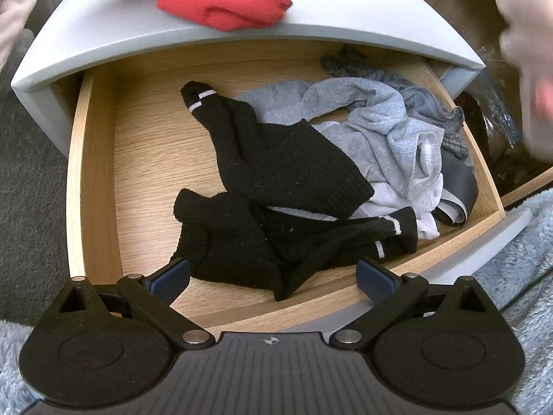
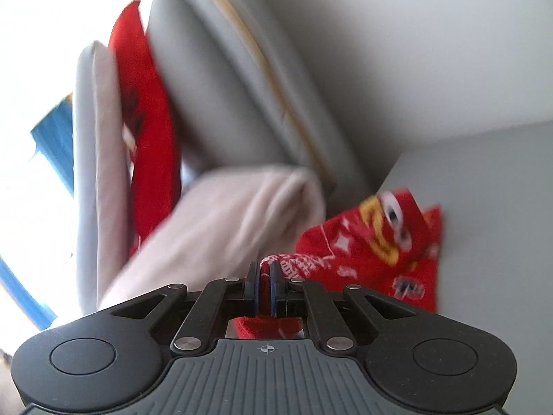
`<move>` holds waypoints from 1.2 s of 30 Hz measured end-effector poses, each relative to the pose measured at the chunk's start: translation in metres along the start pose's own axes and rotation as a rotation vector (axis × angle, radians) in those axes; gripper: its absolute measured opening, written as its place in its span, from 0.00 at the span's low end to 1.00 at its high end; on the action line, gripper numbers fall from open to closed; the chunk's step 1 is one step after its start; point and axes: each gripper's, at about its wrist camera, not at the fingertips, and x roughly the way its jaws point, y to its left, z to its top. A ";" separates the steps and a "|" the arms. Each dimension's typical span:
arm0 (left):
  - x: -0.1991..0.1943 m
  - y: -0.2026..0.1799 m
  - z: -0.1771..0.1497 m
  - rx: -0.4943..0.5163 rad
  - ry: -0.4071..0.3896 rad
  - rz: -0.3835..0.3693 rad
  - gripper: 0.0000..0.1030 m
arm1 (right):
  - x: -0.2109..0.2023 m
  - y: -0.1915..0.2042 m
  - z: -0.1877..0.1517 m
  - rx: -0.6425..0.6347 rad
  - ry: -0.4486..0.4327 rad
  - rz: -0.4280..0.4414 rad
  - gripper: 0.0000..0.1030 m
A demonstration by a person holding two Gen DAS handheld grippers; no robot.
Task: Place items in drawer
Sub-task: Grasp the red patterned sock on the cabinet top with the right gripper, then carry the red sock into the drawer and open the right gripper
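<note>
Right gripper jaws pinch a red sock on the cabinet top.

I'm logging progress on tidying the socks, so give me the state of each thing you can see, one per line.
drawer: pulled open, part filled
black socks: lying loose in the drawer
grey clothes: heaped at the drawer's right side
red sock: on the cabinet top, pinched at one end
left tool: open, empty, over the drawer
right tool: shut on the red sock

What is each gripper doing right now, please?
Left gripper: open, empty, above the drawer.
Right gripper: shut on the red sock.
</note>
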 end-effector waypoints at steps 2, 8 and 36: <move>-0.001 0.000 0.000 0.002 -0.002 0.002 1.00 | 0.007 -0.003 -0.012 0.009 0.065 -0.008 0.05; -0.001 -0.001 0.000 0.005 -0.005 0.008 1.00 | 0.016 -0.016 -0.043 0.046 0.206 -0.061 0.04; -0.002 -0.002 -0.001 0.006 -0.011 0.013 1.00 | 0.055 -0.048 -0.109 0.096 0.609 -0.262 0.03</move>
